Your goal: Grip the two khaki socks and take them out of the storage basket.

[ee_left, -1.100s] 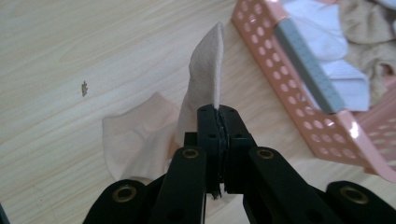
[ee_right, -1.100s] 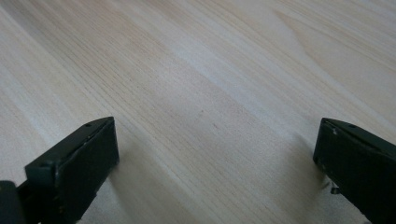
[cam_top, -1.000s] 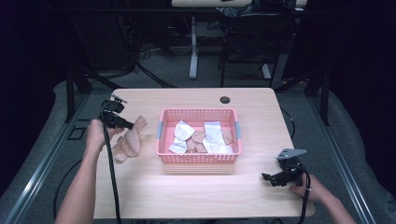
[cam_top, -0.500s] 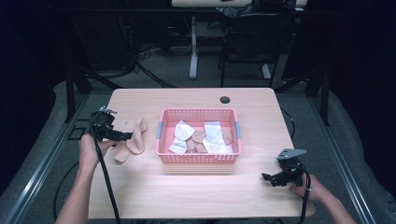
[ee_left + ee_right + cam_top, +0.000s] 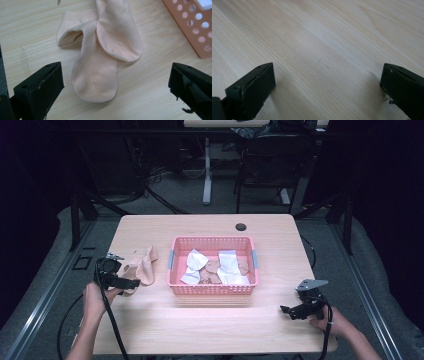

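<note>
my left hand-held gripper [image 5: 116, 82] has just been opening its jaws and they now stand wide apart, with nothing pressed between them. the sock [image 5: 105, 52] lies loose and folded over itself on the surface [image 5: 200, 325], just ahead of those jaws and beside the left wall of the pink basket [image 5: 172, 260]. my right hand-held gripper [image 5: 328, 85] hovers over bare wood near the front right corner, jaws wide apart and holding nothing.
</note>
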